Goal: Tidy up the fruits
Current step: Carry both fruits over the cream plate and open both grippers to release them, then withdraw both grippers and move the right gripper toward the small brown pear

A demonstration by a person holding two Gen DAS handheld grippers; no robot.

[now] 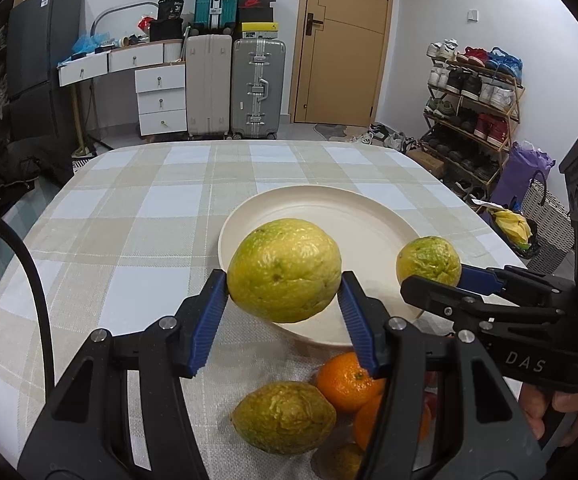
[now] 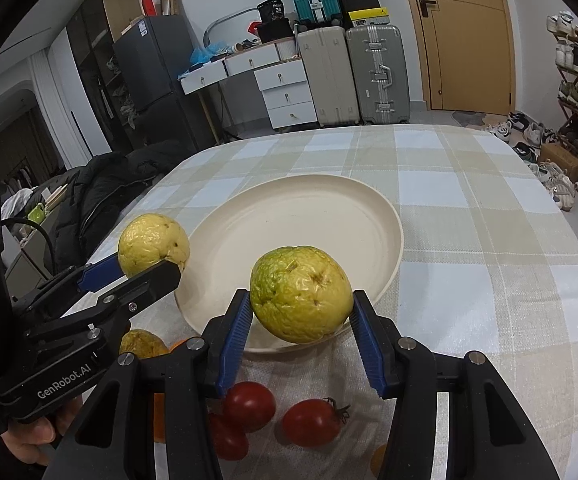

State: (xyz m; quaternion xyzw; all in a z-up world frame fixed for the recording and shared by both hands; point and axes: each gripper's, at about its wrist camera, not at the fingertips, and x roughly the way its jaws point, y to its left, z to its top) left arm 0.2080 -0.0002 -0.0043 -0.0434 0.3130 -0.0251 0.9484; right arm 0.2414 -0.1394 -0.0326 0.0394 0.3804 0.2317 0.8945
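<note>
Two hand-held grippers, each carrying one fruit above the near edge of the round cream-coloured plate (image 1: 369, 216), which is bare and lies on the beige-and-pale-blue checked tablecloth (image 1: 129, 208). The left gripper (image 1: 283, 300) is closed on a large wrinkled yellow-green citrus-like fruit (image 1: 285, 270), its ribbed blue pads (image 1: 213, 312) bearing on opposite flanks; the right gripper (image 2: 301, 320) likewise clamps a second wrinkled yellow-green fruit (image 2: 301, 294) over the plate's near rim. Still on the cloth, nearer the holder, lie a third dull yellow-green fruit (image 1: 283, 416), two orange mandarins (image 1: 347, 380) and three small red tomatoes (image 2: 313, 422). Principal risks, as judged from this arrangement: each fruit is round and held only at two narrow contact lines (the grip appears to sit near the widest part, though the far side is hidden), so a slight tilt or a loosened squeeze may let it roll out and drop onto the plate or the loose fruit beneath. The two grippers are close together, and a converging approach could knock one fruit against the other tool. Released high or near the low rim, either fruit may roll off the plate. Excess pressure could bruise the soft, puckered skin.
</note>
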